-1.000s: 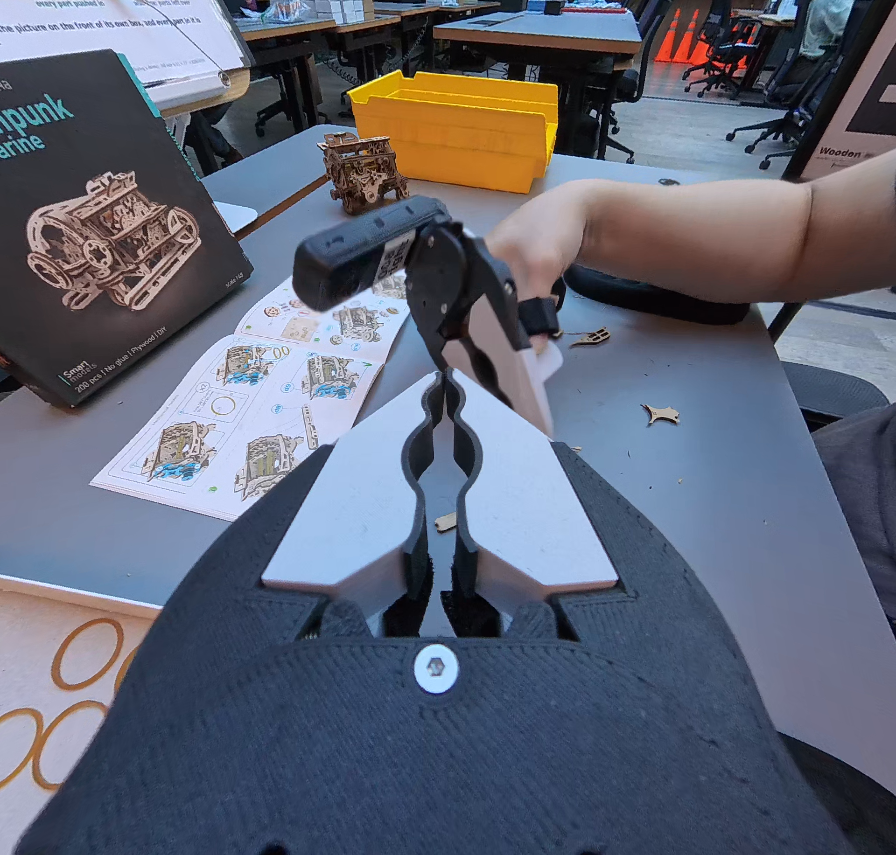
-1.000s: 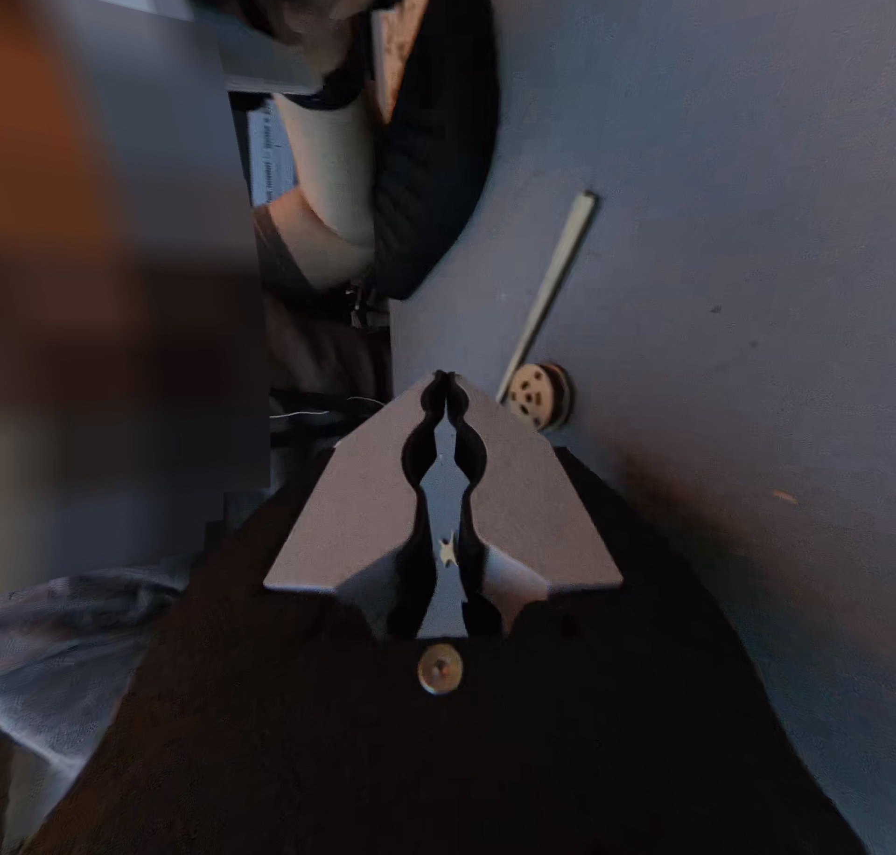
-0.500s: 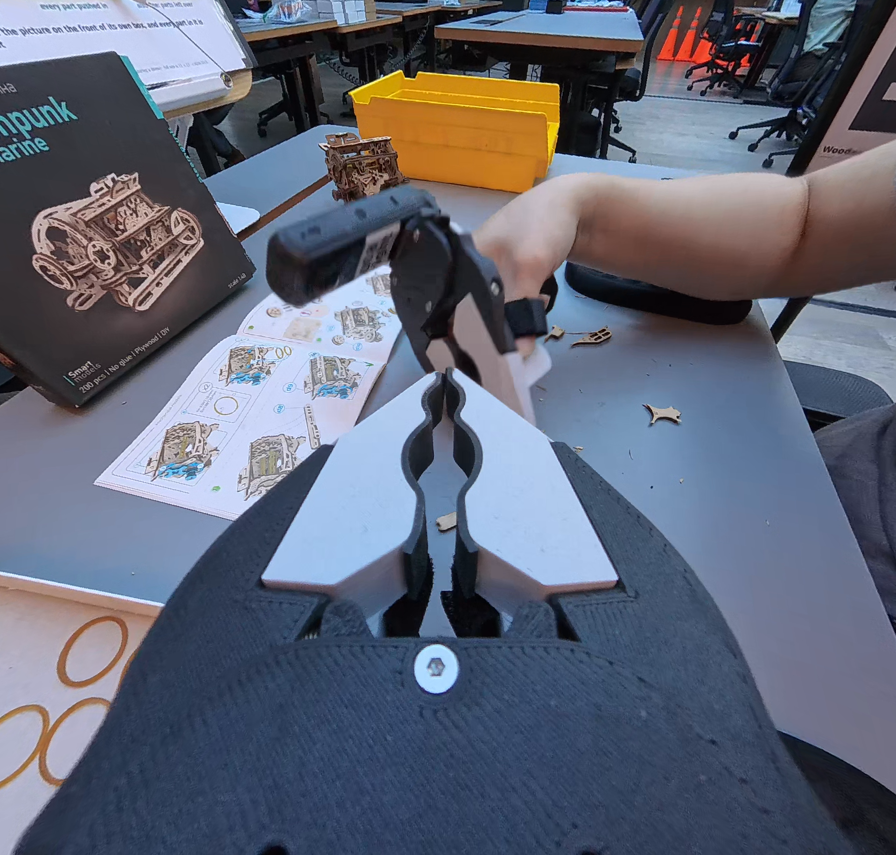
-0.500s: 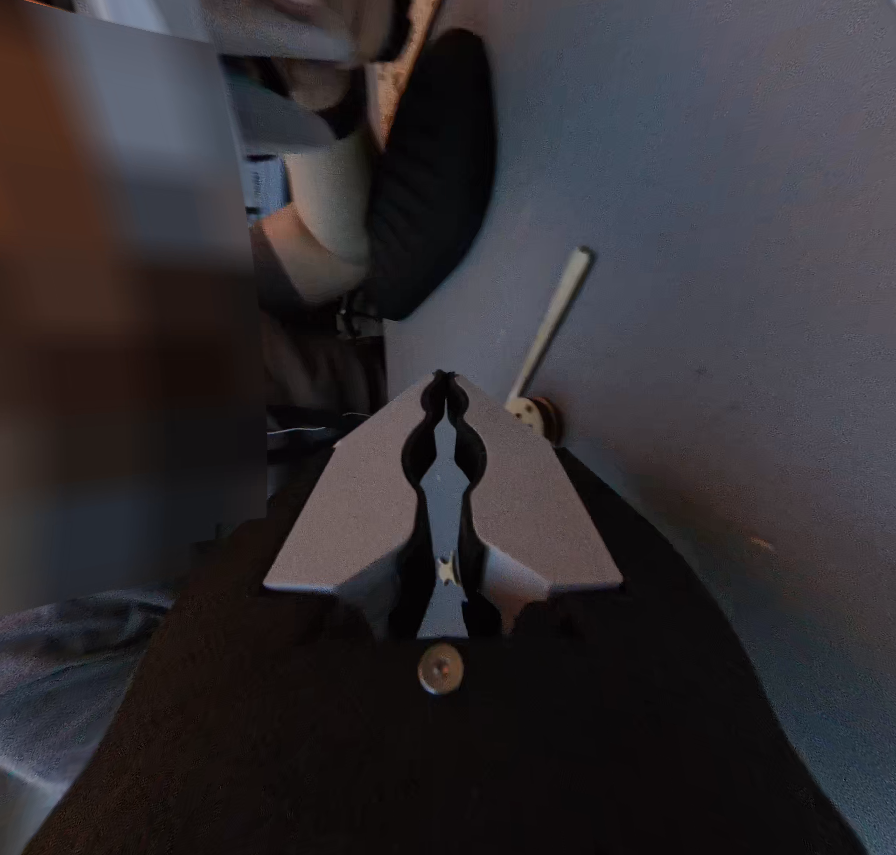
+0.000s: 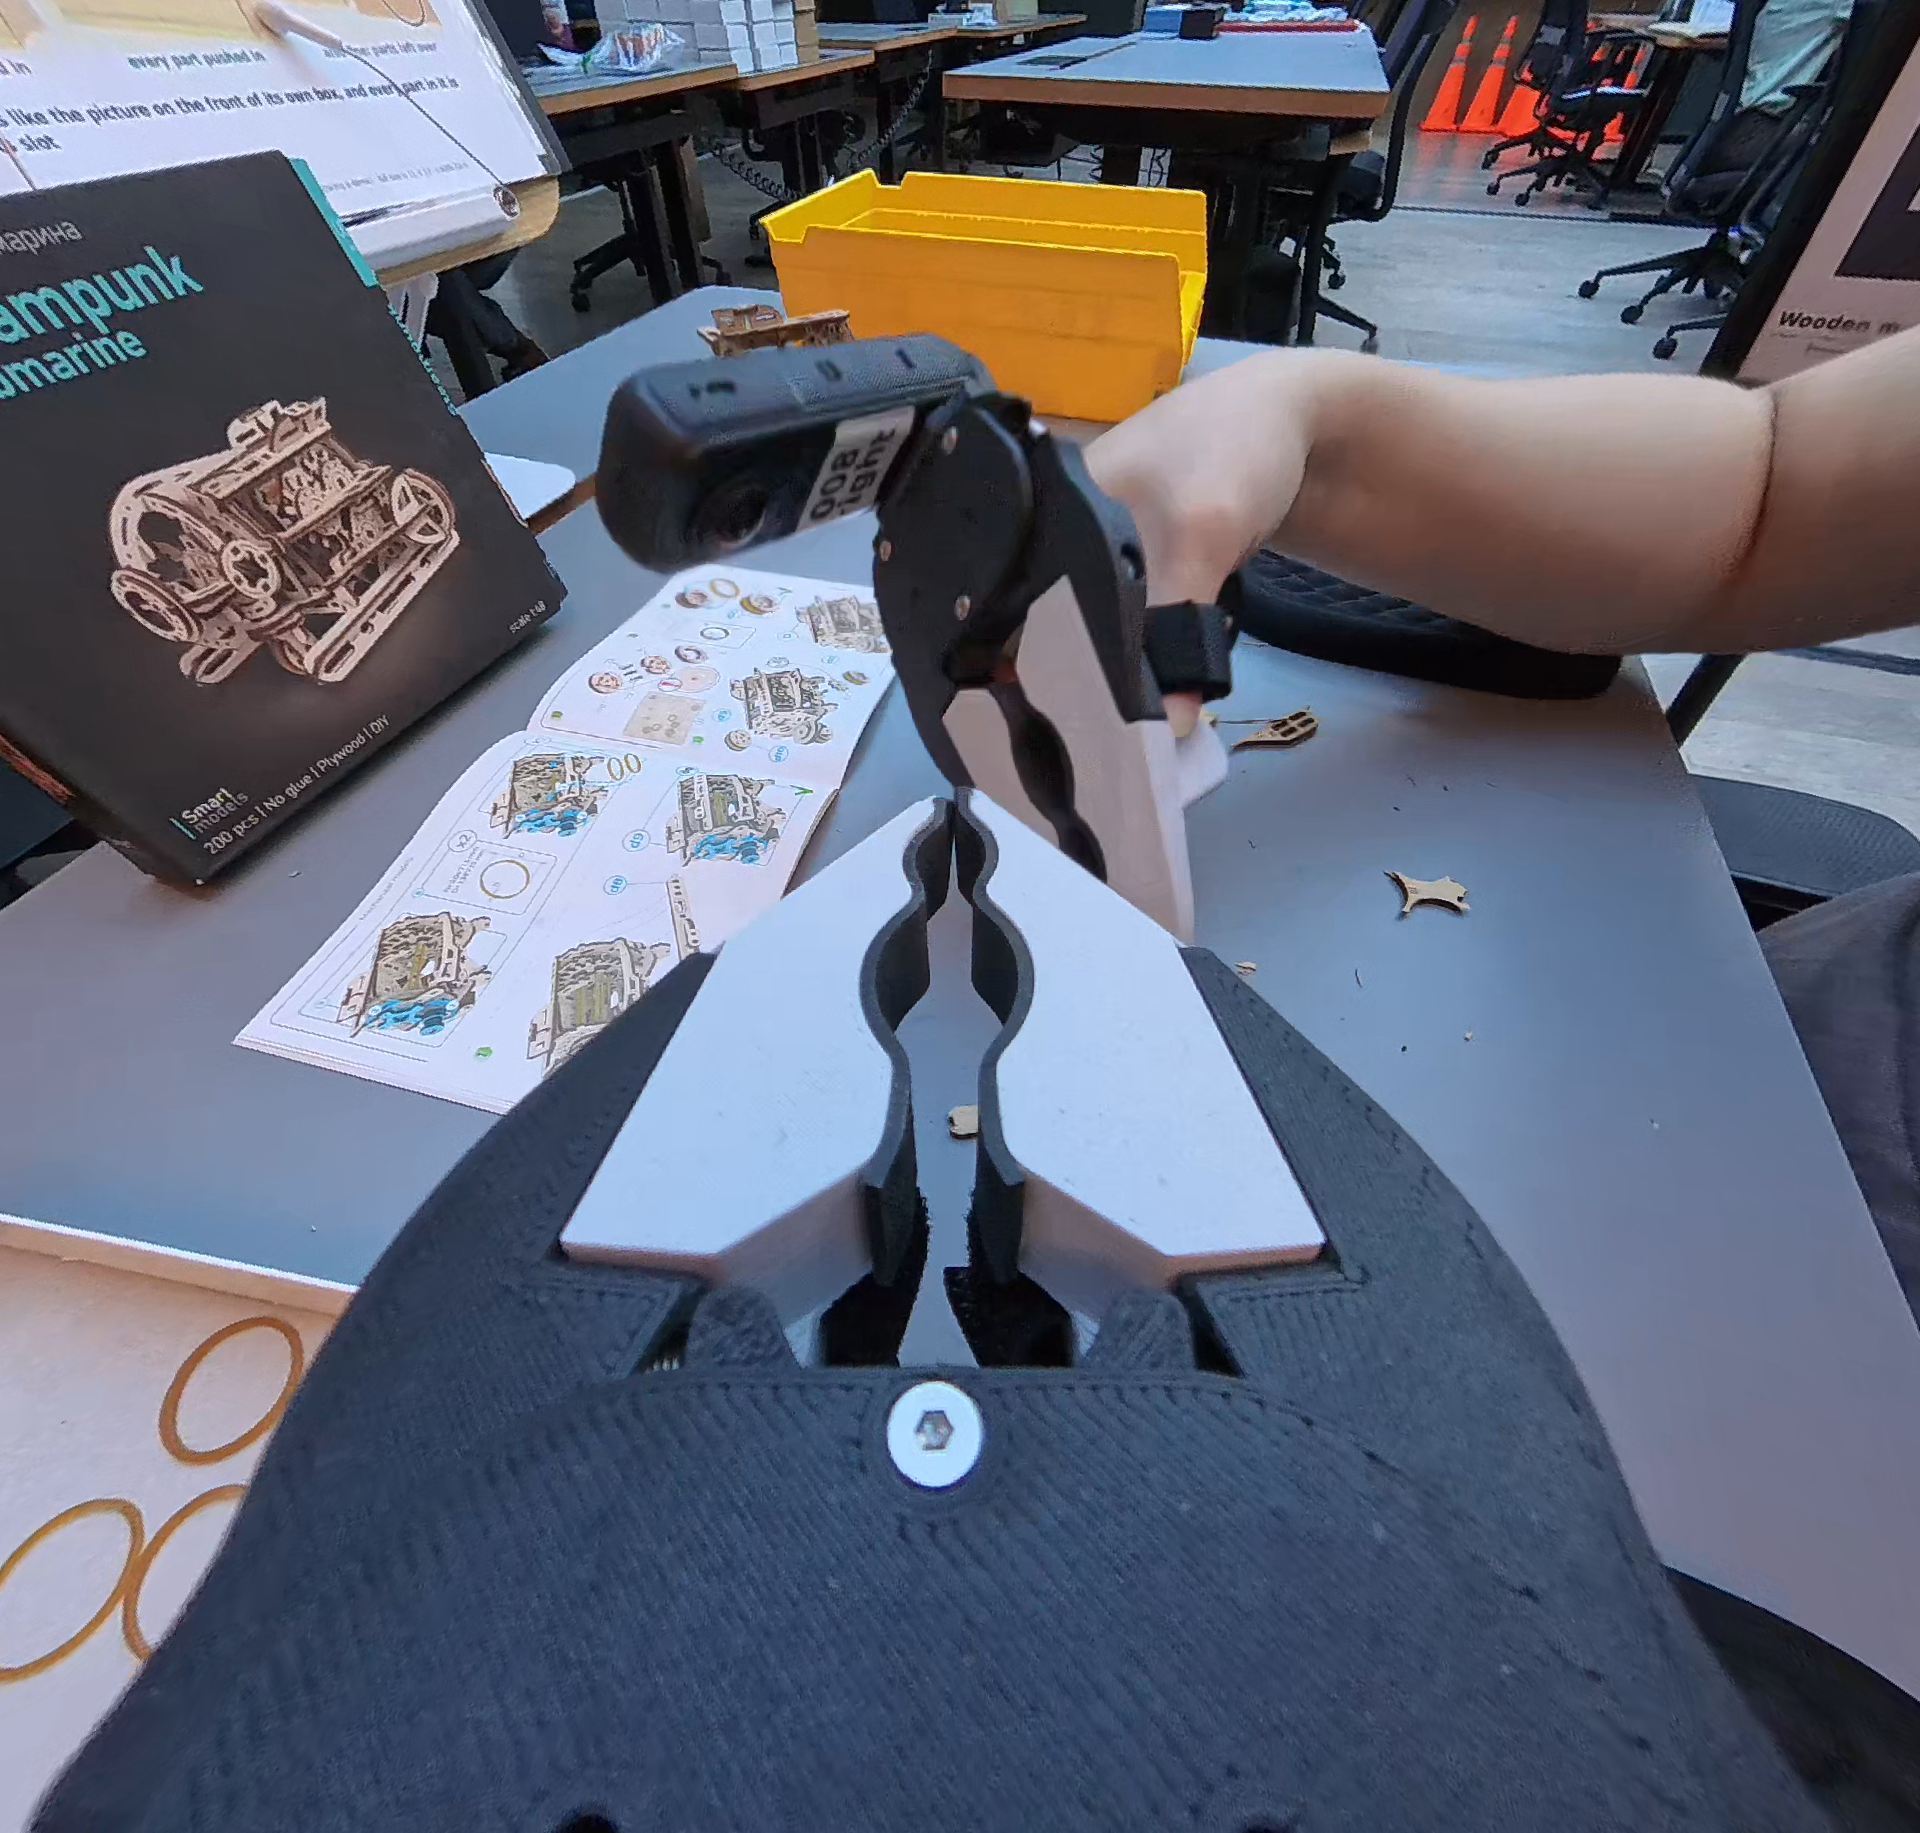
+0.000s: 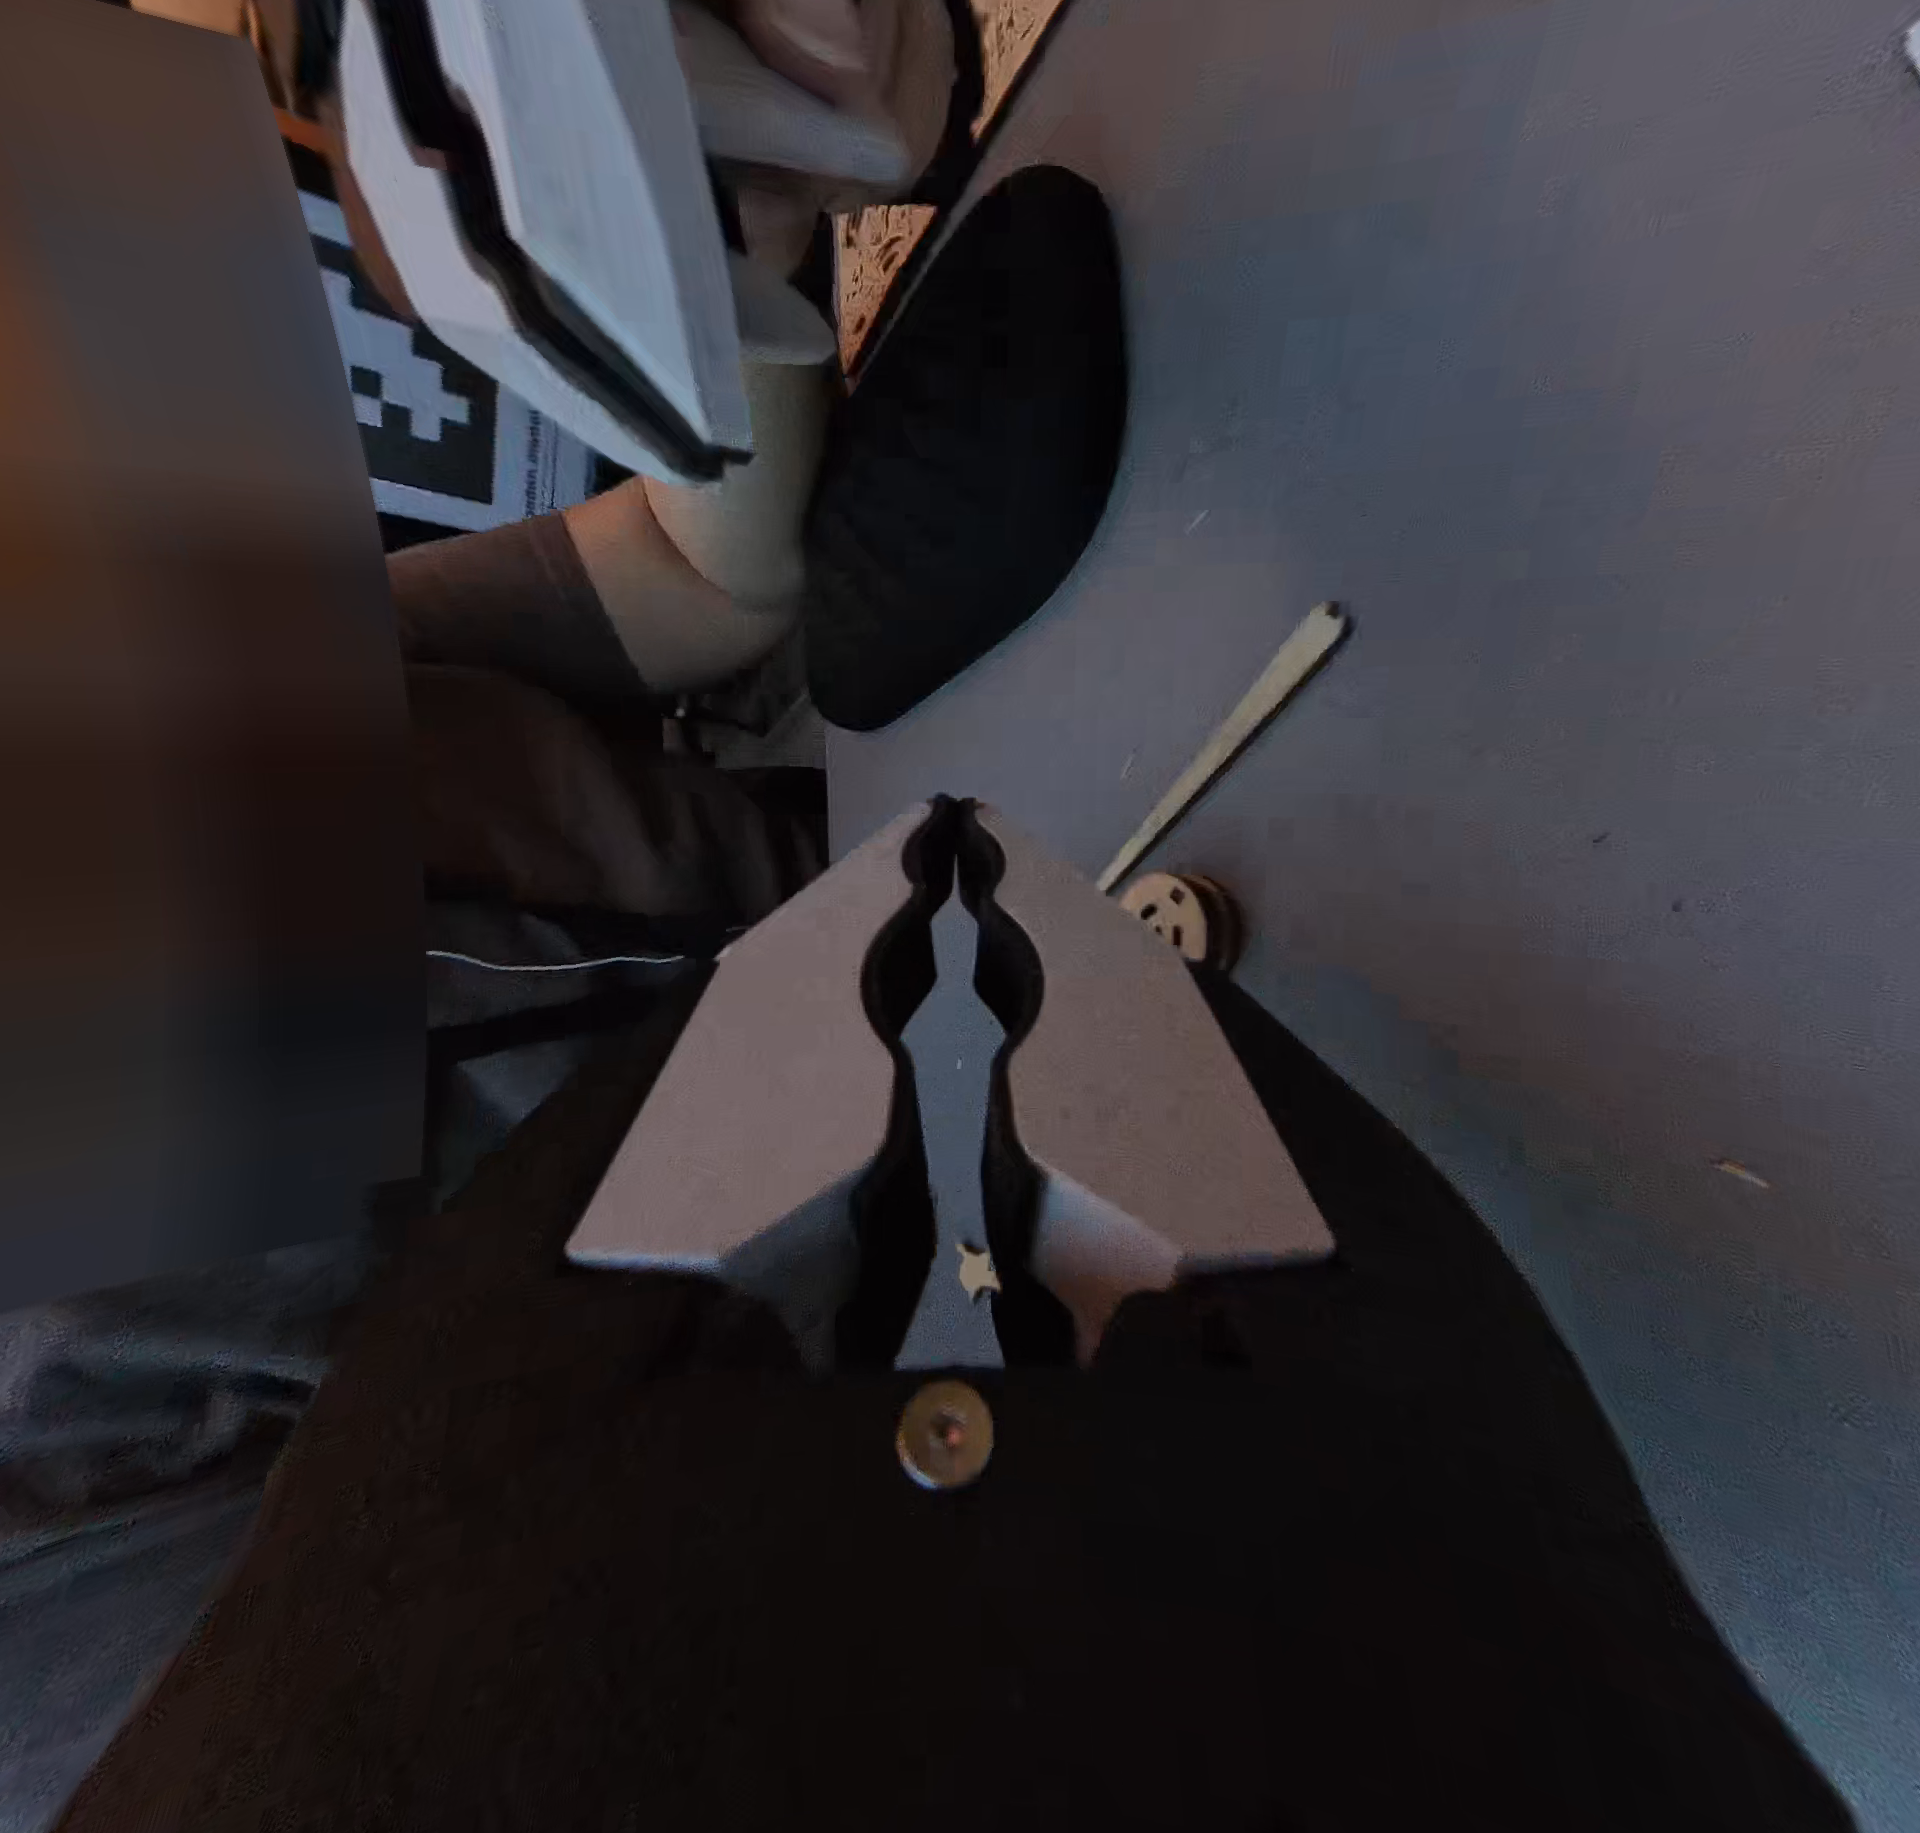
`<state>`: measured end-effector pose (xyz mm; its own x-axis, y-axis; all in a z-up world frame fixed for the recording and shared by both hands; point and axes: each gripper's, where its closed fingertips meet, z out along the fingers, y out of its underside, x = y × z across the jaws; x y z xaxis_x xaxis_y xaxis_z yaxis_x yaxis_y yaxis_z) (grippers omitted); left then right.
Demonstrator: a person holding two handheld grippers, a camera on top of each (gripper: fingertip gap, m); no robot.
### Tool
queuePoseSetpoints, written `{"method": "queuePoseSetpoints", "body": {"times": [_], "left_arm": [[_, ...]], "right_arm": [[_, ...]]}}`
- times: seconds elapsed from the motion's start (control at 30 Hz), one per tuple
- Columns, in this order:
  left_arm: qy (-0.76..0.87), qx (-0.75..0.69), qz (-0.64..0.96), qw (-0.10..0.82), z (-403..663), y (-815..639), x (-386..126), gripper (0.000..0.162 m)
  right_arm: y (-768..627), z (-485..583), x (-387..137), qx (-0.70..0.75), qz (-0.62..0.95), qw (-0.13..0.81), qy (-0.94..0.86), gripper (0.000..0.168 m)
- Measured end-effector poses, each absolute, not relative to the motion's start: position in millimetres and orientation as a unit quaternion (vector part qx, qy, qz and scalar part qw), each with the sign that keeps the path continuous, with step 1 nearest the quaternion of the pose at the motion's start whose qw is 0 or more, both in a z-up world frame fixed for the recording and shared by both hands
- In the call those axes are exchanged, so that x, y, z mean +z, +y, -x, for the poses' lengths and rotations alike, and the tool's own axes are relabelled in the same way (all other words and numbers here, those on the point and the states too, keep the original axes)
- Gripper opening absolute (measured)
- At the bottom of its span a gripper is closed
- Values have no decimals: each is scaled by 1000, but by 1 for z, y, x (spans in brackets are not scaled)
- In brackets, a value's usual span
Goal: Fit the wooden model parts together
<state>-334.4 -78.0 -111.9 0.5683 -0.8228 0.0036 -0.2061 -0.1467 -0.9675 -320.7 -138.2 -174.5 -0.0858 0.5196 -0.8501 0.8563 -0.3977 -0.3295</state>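
Wooden stick (image 6: 1226, 734) flat, slanting from wheel (image 6: 1184, 916); both tools empty, tips together.

1. Small wooden model (image 5: 774, 329) near yellow bin (image 5: 997, 271): mostly hidden behind right gripper's camera.
2. Wooden disc (image 6: 1184, 916): partly covered by right gripper finger (image 6: 1122, 1045).
3. Dark box (image 5: 239, 505): cut off at left edge.
4. Left side of right wrist view: blurred, unreadable.

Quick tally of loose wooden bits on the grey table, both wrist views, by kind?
Small wooden offcut scraps (left wrist view): 3
Long thin wooden stick: 1
Round wooden disc with holes: 1
Total: 5
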Motion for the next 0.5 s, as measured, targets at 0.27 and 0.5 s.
{"method": "queuePoseSetpoints", "body": {"times": [0.27, 0.5], "left_arm": [[365, -285, 697, 547, 335, -79, -108, 0], [363, -289, 696, 547, 336, -79, -106, 0]], "right_arm": [[-138, 320, -183, -521, -662, 147, 518, 0], [-125, 311, -207, -483, -698, 151, 506, 0]]}}
